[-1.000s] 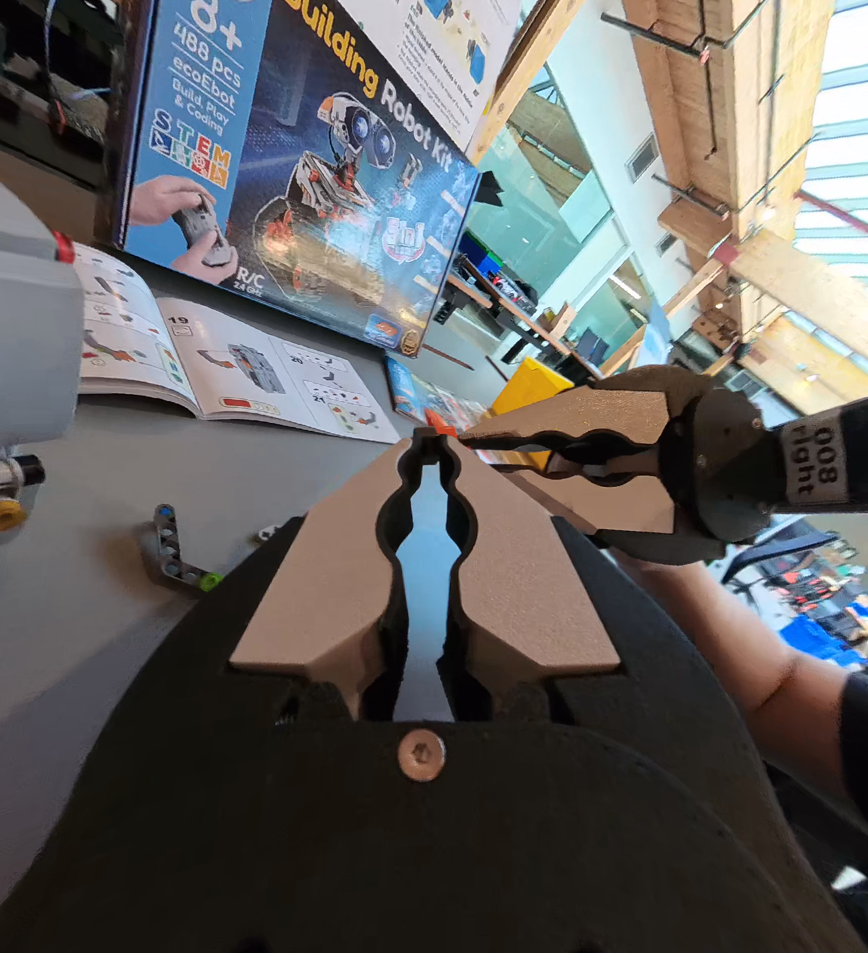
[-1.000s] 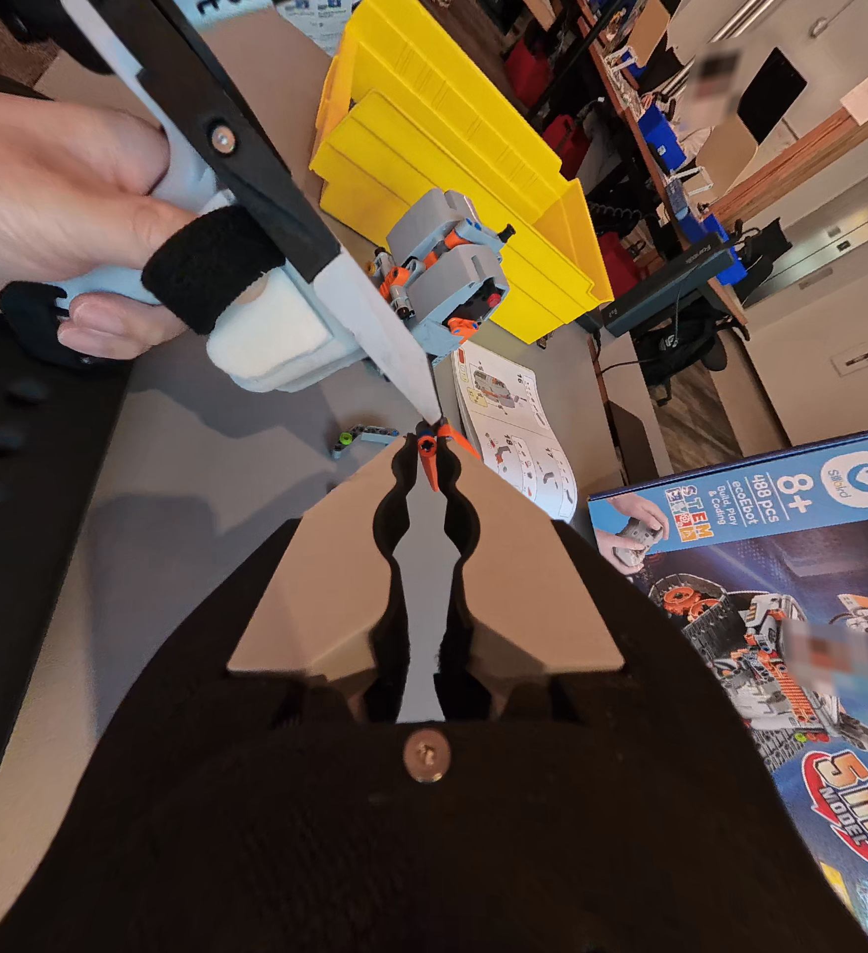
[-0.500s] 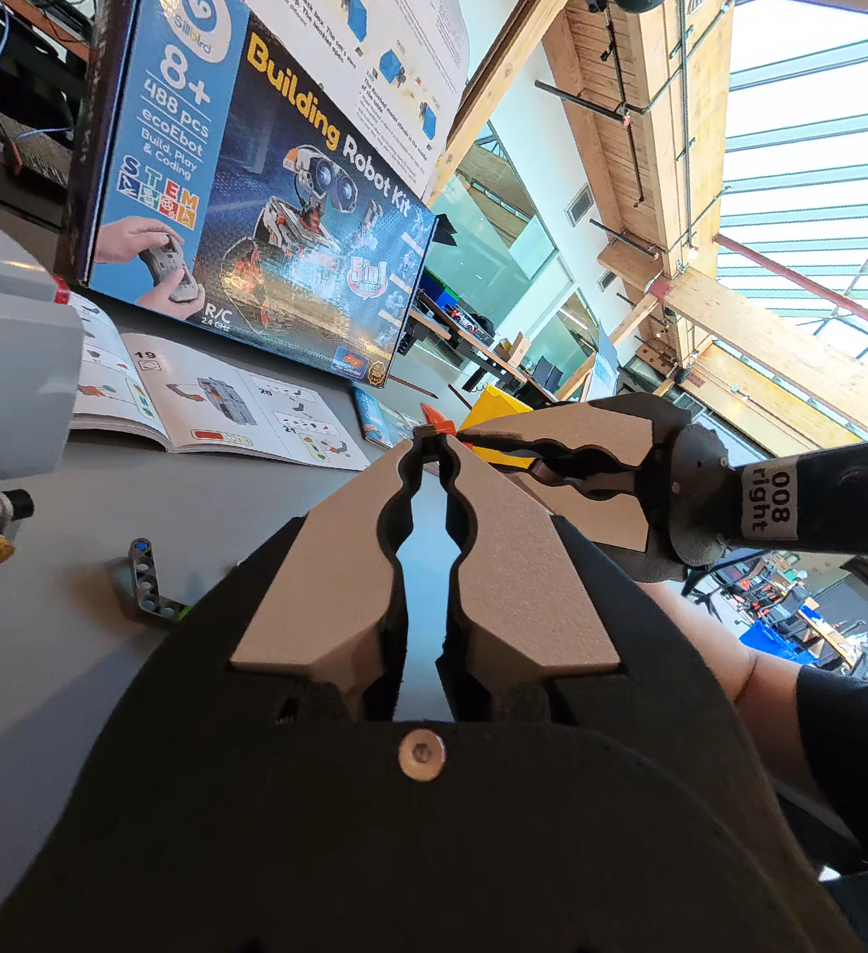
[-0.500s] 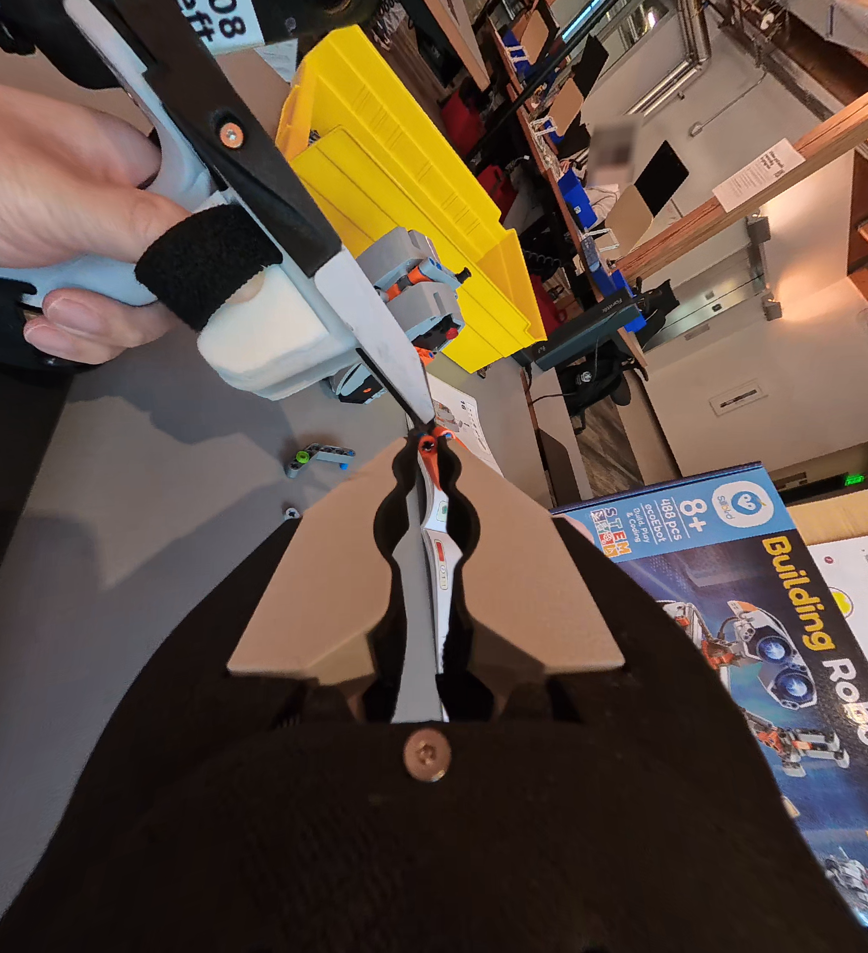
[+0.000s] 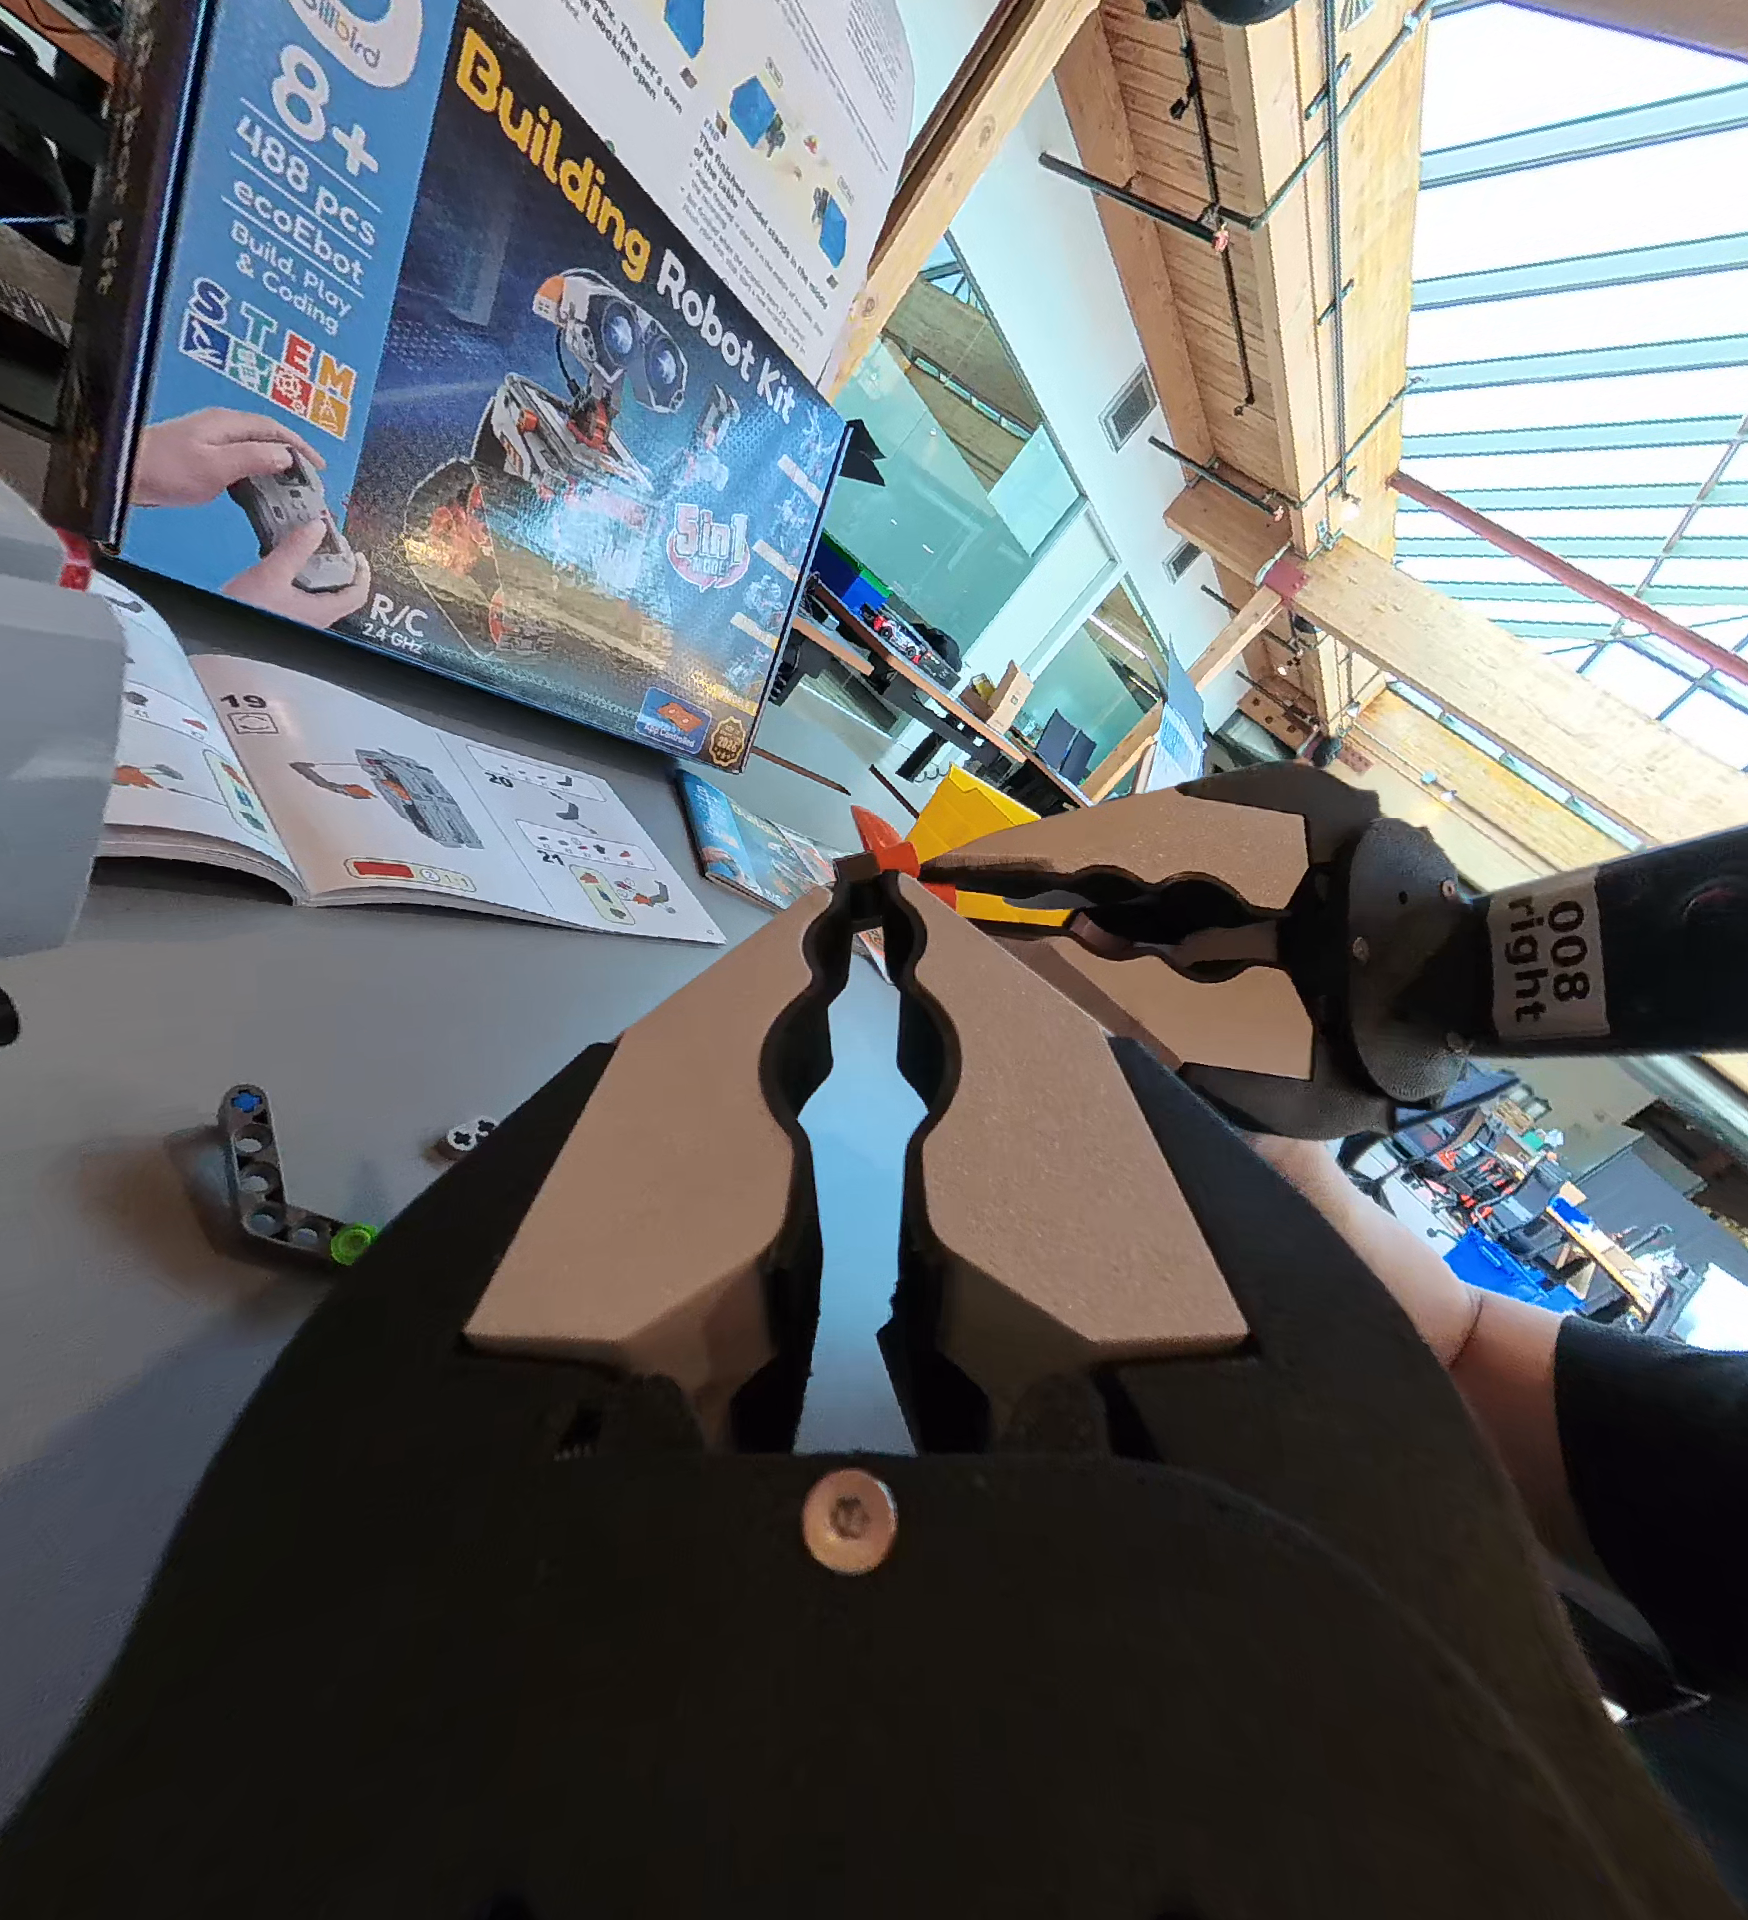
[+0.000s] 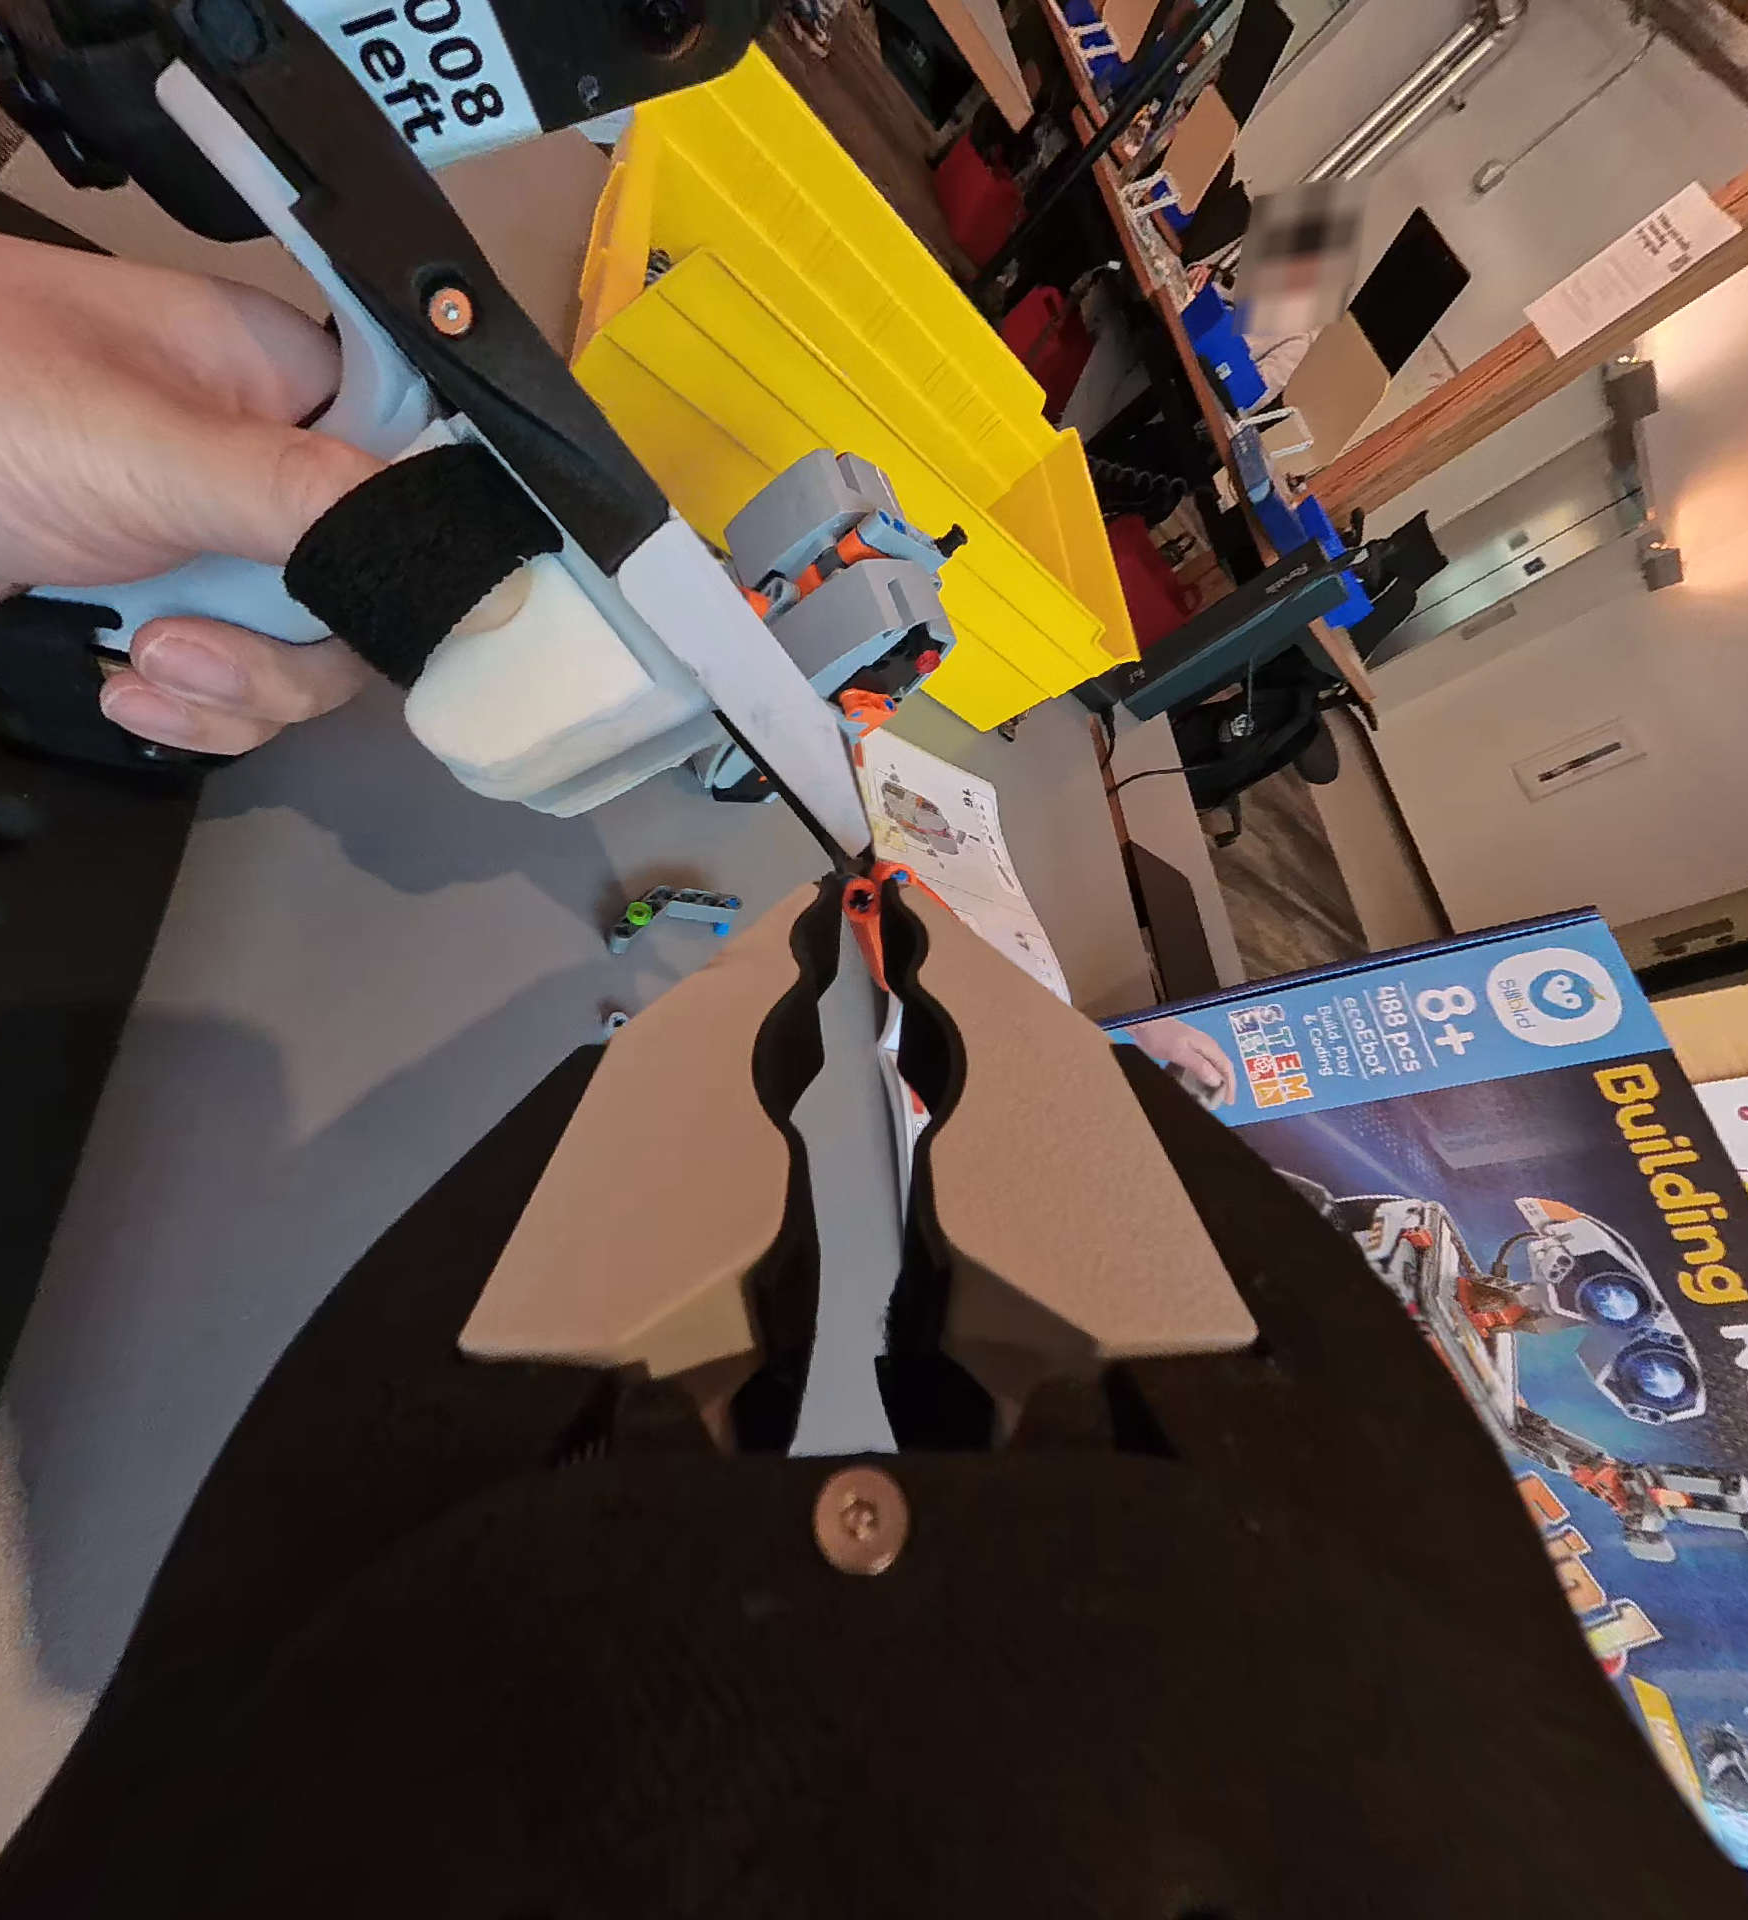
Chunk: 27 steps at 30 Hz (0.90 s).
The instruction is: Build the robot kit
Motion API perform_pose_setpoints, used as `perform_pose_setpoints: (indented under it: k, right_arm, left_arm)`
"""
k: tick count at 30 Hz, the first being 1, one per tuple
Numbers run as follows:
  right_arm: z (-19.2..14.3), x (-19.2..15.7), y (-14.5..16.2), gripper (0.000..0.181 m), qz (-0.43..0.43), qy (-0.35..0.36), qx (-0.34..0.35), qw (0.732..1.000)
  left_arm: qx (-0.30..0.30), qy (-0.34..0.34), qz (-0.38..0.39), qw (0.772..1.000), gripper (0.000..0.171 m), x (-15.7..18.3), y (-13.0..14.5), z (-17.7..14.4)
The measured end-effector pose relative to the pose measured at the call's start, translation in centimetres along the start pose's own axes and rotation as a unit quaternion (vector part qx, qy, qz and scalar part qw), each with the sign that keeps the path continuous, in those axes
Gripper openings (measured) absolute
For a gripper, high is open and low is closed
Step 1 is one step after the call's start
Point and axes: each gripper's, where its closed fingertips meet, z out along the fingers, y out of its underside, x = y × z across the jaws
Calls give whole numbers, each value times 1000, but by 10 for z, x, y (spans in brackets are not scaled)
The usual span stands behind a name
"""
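Grey bench (image 5: 226, 1039) spreads under your two tools, both raised above it. Your left tool (image 5: 865, 894) and right tool (image 6: 865, 899) meet tip to tip, each clenched on the small orange piece (image 5: 885, 847). Below lie an open instruction booklet (image 5: 402, 810), a grey angled beam (image 5: 262, 1184) and the kit box (image 5: 496, 395); yellow bins (image 6: 849, 416) and workshop desks stand behind, wooden roof beams overhead.

We see grey surface (image 5: 257, 997) carrying open instruction booklet (image 5: 413, 821), kit box (image 5: 454, 364), bent grey beam (image 5: 262, 1184), yellow bins (image 6: 849, 416), grey block assembly (image 6: 849, 592).
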Motion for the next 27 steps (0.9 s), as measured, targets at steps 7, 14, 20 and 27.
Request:
perform_pose_setpoints:
  k: [7, 14, 20, 27]
  right_arm:
    - [0, -2, 3, 7, -6, -4, -11, 1000]
    - [-3, -2, 5, 7, 62, -43, -8, 997]
    - [-3, 4, -2, 7, 131, -32, 7, 991]
    - [-3, 6, -4, 7, 165, -29, 9, 986]
  left_arm:
    - [-7, -2, 5, 1000, 4, 0, 2, 1]
    - [-11, -8, 11, 1000, 4, 1, 5, 2]
    - [19, -14, 22, 999, 4, 6, -2, -1]
    - [32, -37, 80, 996, 4, 10, -7, -3]
